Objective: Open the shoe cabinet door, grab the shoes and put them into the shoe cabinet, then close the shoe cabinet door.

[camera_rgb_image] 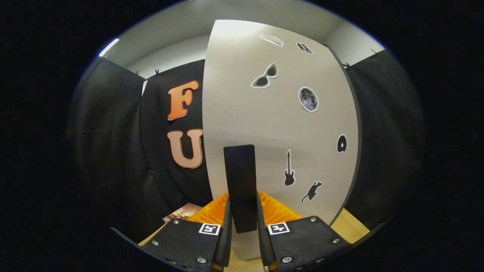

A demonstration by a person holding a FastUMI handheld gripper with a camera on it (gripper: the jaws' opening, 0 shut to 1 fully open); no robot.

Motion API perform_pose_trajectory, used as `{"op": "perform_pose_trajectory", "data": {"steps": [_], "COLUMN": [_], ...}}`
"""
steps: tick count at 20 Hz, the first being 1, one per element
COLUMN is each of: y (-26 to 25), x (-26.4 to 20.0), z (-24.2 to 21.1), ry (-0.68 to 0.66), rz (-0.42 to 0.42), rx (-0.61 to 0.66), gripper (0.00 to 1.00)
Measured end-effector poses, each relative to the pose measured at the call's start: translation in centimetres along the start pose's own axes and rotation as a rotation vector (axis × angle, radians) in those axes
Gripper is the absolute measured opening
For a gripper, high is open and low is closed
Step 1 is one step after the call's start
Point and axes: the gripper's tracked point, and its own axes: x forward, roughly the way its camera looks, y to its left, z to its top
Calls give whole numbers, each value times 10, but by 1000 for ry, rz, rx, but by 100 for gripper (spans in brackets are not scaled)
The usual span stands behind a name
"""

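Observation:
The shoe cabinet door (264, 124) is a pale panel standing upright right in front of me, with small stickers of sunglasses, a moon, a guitar and a cat on it. A black vertical handle (239, 170) sticks out from the door's lower middle. My gripper (243, 213) is shut on the lower end of this handle, one finger pressed against each side. The door's left edge stands out against the booth's dark cloth wall. I cannot tell how far the door is swung.
Black cloth walls (113, 143) close in on the left and right of the door. A light wooden surface (353, 226) runs under the door at the lower right. A small printed card (182, 212) lies low on the left, beside my fingers.

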Motion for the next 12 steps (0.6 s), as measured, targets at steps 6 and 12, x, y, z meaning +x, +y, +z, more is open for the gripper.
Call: {"op": "perform_pose_trajectory", "data": {"steps": [6, 12], "y": [-13, -25], "x": [-27, -47], "z": [-1, -1], "ry": [6, 1], "rz": [4, 10], "rx": [12, 31], "gripper": [31, 29]}}
